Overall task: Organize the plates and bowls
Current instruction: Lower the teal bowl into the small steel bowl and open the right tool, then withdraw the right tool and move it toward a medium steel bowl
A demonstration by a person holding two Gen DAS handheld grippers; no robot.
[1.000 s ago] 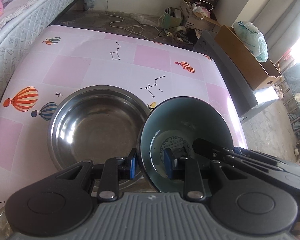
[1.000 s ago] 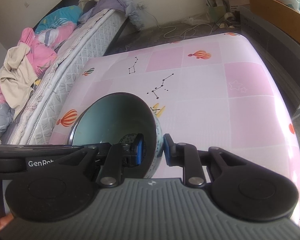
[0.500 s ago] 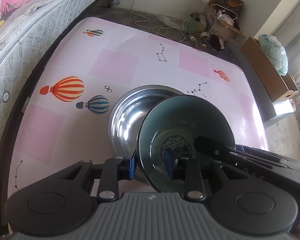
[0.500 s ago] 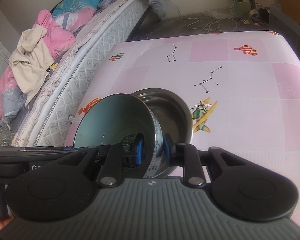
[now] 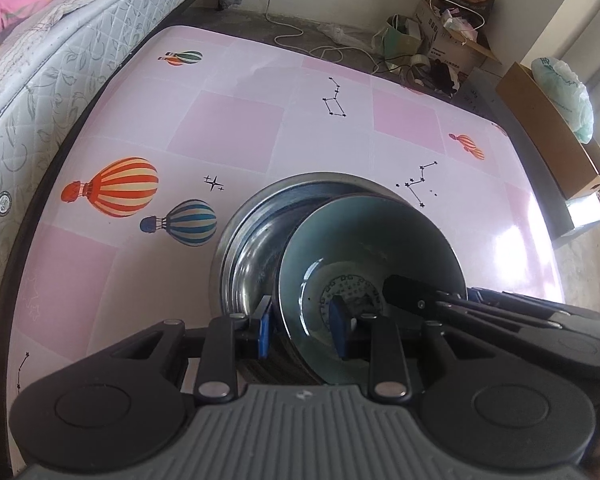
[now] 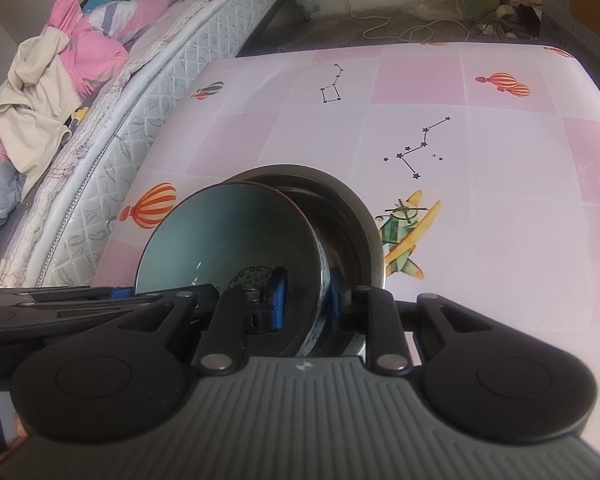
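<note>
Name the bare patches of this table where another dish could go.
Bare cloth lies beyond the steel bowl, toward the far edge, and right of it past the airplane print. It is crowded near the front, where both tools grip the blue bowl.

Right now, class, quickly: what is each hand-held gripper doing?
Left hand-held gripper: closed on the rim of the teal bowl.
Right hand-held gripper: closed on the opposite rim of the teal bowl.

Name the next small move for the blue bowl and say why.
Probably lower it straight down. The blue bowl is tilted over the steel bowl, with the left gripper and right gripper each clamping its rim, so it likely isn't seated yet.
</note>
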